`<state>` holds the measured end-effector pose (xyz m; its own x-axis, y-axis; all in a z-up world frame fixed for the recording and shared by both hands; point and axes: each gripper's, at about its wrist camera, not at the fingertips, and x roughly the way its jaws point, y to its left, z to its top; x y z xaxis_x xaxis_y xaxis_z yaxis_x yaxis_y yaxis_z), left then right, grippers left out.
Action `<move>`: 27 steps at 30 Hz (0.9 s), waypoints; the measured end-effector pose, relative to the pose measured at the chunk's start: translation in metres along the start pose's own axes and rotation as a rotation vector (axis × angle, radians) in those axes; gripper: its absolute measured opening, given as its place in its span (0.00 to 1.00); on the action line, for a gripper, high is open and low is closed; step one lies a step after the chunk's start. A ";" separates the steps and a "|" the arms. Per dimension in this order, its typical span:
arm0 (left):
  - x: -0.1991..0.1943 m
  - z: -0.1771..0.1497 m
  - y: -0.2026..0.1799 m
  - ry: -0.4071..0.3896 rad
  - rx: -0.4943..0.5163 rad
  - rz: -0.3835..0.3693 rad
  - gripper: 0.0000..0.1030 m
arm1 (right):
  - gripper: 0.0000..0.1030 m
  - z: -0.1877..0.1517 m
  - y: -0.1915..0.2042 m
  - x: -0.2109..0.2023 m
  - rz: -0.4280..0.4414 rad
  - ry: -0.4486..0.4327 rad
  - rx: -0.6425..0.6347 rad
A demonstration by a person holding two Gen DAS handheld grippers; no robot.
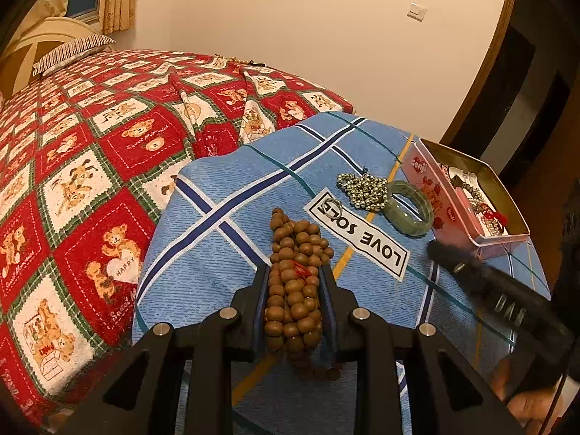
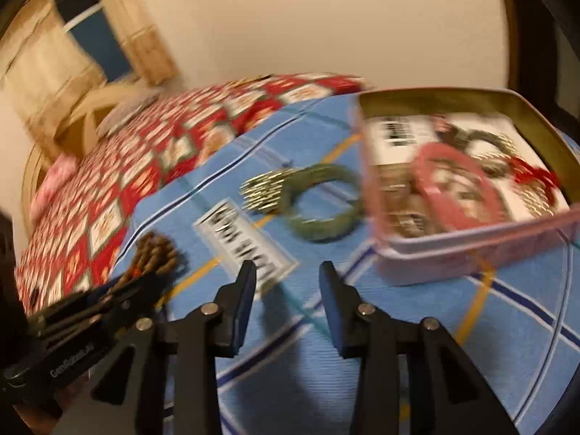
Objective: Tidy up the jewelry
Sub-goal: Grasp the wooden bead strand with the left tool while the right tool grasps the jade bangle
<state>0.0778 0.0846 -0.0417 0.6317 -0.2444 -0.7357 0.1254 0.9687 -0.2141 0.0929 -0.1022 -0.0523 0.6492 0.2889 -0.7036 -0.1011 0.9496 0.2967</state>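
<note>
Underneath, a blue plaid cloth (image 1: 224, 195) overlaps a red teddy-bear quilt (image 1: 72, 166).

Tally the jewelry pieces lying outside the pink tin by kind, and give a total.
Brown wooden bead strand, clamped in the left gripper: 1
Silver bead strand: 1
Green bangle: 1
Silver ring: 1
Total: 4
</note>
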 end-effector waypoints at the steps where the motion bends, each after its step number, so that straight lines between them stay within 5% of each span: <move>1: 0.001 0.000 -0.001 0.001 0.004 -0.002 0.26 | 0.27 0.000 -0.008 -0.004 -0.026 -0.016 0.020; 3: 0.001 0.000 -0.003 0.003 0.009 -0.007 0.26 | 0.13 0.002 -0.025 -0.008 -0.028 -0.028 0.066; 5: 0.002 0.000 -0.003 0.004 0.008 -0.011 0.26 | 0.14 0.003 -0.038 -0.012 -0.054 -0.037 0.110; 8: 0.003 0.000 -0.002 0.005 0.001 -0.018 0.26 | 0.23 0.006 -0.042 -0.015 -0.045 -0.049 0.111; 12: 0.005 0.001 -0.005 0.008 0.004 -0.018 0.26 | 0.53 0.010 -0.023 -0.010 -0.009 -0.052 0.038; 22: 0.007 0.001 -0.007 0.017 0.011 -0.023 0.26 | 0.84 0.034 0.014 0.044 -0.164 0.067 -0.136; 25: 0.008 0.000 -0.008 0.017 0.015 -0.019 0.26 | 0.84 0.037 0.021 0.054 -0.214 0.091 -0.205; 27: 0.008 0.001 -0.008 0.017 0.013 -0.021 0.26 | 0.71 0.038 0.019 0.053 -0.210 0.084 -0.208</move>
<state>0.0823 0.0749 -0.0455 0.6156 -0.2652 -0.7420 0.1484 0.9638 -0.2214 0.1540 -0.0732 -0.0598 0.6084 0.0840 -0.7892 -0.1291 0.9916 0.0060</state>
